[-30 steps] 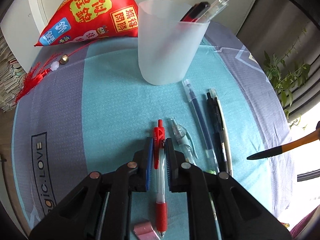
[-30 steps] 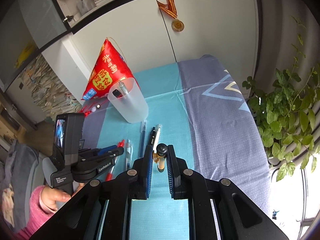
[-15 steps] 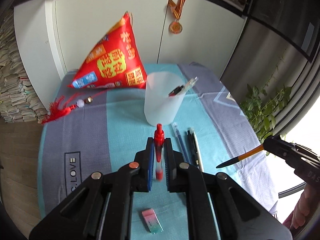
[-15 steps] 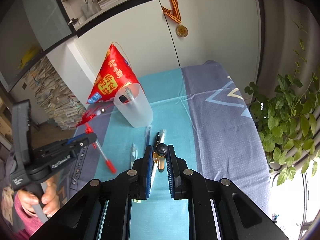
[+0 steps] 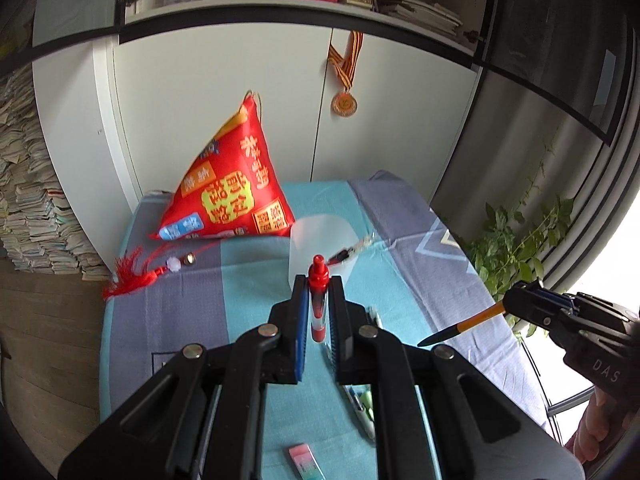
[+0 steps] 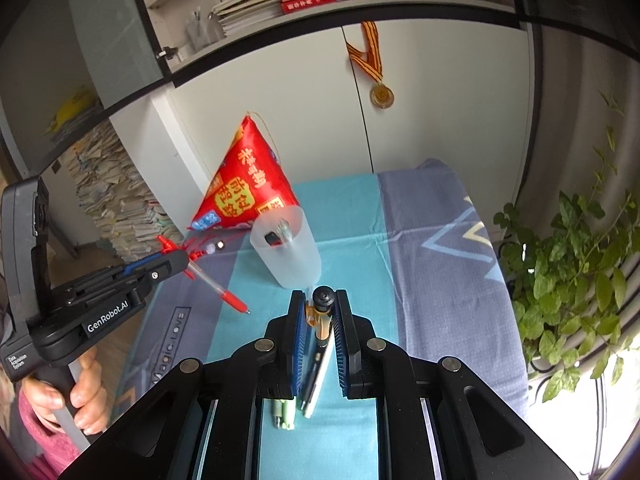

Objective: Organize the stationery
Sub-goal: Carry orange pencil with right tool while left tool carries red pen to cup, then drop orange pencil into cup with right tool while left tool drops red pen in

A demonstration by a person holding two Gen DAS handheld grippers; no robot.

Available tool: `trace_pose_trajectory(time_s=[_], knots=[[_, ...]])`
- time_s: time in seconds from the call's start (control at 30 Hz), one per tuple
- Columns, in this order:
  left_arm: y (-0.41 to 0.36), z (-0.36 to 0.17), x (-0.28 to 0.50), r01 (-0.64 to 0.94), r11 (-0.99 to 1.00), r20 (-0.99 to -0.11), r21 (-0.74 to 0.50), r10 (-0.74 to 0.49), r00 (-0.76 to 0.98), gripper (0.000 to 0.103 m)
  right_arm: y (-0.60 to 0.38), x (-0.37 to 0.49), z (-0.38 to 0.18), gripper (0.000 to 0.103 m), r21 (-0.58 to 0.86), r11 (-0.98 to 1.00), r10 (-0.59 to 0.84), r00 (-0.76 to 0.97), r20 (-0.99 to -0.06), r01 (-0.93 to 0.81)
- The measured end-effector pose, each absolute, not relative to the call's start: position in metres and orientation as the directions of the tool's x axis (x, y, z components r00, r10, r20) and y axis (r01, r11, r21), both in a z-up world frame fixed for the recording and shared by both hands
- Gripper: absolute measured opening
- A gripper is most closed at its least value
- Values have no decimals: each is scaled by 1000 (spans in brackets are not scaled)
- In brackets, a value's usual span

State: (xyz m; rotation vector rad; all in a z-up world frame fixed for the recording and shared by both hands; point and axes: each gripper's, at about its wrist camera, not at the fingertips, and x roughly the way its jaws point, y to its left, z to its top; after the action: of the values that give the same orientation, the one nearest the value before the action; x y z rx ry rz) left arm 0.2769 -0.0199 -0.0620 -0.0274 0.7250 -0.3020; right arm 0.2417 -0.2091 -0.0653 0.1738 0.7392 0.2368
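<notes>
While raised, left hand-held gripper (image 5: 318, 312) clamps red pen (image 5: 319, 304), right hand-held gripper (image 6: 320, 320) clamps orange pen (image 6: 322, 312)

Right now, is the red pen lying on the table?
No, the left gripper holds the red pen up in the air, above the table.

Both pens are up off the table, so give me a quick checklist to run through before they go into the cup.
1. Left tongs shut on the red pen: ok, gripped near its clip end.
2. Right tongs shut on the orange and black pen: ok.
3. Translucent cup upright on the cloth: ok.
4. Room in the cup: ok, only a few pens stand inside.
5. Red pen lined up over the cup mouth: not ok, it hangs off to the cup's left, tip slanting down.
6. Loose pens below clear of the move: cannot tell.
</notes>
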Motion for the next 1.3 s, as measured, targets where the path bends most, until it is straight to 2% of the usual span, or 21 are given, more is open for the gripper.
trace_pose_trajectory(time_s=[0.3,0.67,1.3], knots=[[-20,-22,289,260,961,-577,-96,-267,772,8,-194,259,-31,15,213,959,280,758,-590,-188],[-30,-19,322,268,960,-585,-80,-263,767,8,-176,306,4,15,206,954,297,793,-532,-219],[-36,-73,374,275,957,-685,-89,-259,681,8,-160,379,-56,15,251,943,332,683,-651,-219]])
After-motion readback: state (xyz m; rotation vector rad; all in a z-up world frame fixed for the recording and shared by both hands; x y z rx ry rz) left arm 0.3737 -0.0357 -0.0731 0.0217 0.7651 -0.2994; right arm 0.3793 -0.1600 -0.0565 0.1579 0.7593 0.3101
